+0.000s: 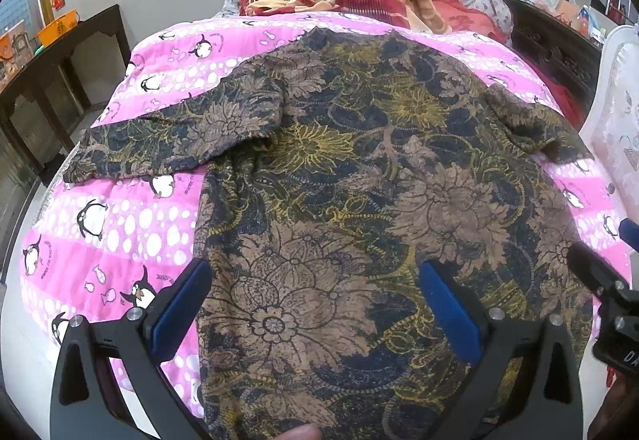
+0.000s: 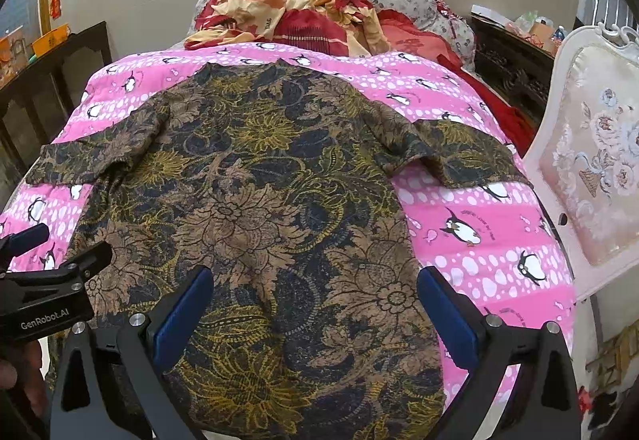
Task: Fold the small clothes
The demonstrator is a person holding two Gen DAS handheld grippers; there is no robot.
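- The floral shirt (image 2: 255, 208) lies spread flat on the pink penguin quilt (image 2: 479, 208), collar away from us, both sleeves out to the sides.
- Left gripper (image 1: 315, 304): jaws wide, holding nothing, low over the hem's left half.
- Right gripper (image 2: 315, 308): jaws wide, holding nothing, over the hem's right half.
- Both point forward along the shirt, side by side.
- We judge folding not yet begun. To do it well: pinch a sleeve (image 2: 455, 152) at its edge, carry it inward, keep the body flat.
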